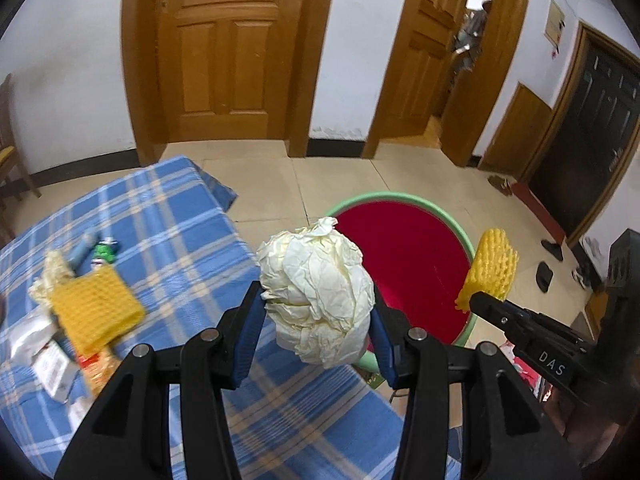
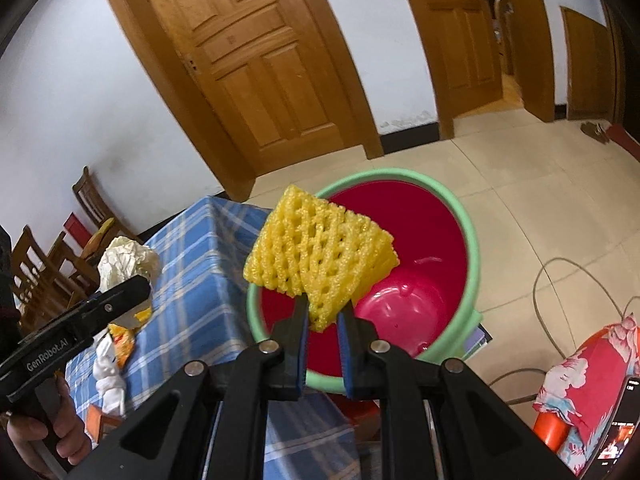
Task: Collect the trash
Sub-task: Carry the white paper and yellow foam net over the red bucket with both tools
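My left gripper is shut on a crumpled ball of cream paper and holds it above the table's right edge, beside the red bucket with a green rim. My right gripper is shut on a yellow foam fruit net and holds it over the near rim of the bucket. The bucket looks empty inside. More trash lies on the blue checked tablecloth: a second yellow foam net, wrappers and a small green item. The left gripper with the paper also shows in the right wrist view.
The bucket stands on the tiled floor just right of the table. Wooden doors line the far wall. Wooden chairs stand left of the table. A red flowered cushion and a cable lie at the right.
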### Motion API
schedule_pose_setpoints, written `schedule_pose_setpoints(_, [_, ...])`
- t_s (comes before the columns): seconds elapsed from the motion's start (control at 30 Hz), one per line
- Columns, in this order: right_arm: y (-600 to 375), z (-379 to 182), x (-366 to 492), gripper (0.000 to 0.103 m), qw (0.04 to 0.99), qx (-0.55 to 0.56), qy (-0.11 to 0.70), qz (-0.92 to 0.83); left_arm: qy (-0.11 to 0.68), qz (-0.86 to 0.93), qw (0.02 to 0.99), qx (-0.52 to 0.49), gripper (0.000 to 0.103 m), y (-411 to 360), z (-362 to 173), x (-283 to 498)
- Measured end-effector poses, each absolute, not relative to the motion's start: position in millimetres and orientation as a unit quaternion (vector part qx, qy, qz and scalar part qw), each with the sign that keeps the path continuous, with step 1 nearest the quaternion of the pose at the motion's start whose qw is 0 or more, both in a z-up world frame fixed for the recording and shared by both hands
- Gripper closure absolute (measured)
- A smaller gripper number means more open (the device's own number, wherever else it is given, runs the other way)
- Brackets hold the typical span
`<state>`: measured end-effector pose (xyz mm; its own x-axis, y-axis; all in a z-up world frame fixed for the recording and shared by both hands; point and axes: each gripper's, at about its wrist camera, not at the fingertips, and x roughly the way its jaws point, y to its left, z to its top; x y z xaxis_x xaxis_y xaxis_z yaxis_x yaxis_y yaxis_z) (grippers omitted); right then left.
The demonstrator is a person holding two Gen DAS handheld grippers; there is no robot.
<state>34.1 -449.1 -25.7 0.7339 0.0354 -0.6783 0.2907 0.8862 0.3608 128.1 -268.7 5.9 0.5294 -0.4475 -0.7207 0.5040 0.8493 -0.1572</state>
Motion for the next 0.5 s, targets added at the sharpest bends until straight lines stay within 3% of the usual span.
schedule_pose_setpoints(0.5, [-469, -52, 41, 0.086, 0.882, 0.26, 0.383, -0.085, 0.435, -0.295, 0.846, 0.089, 0.052, -318, -41, 135])
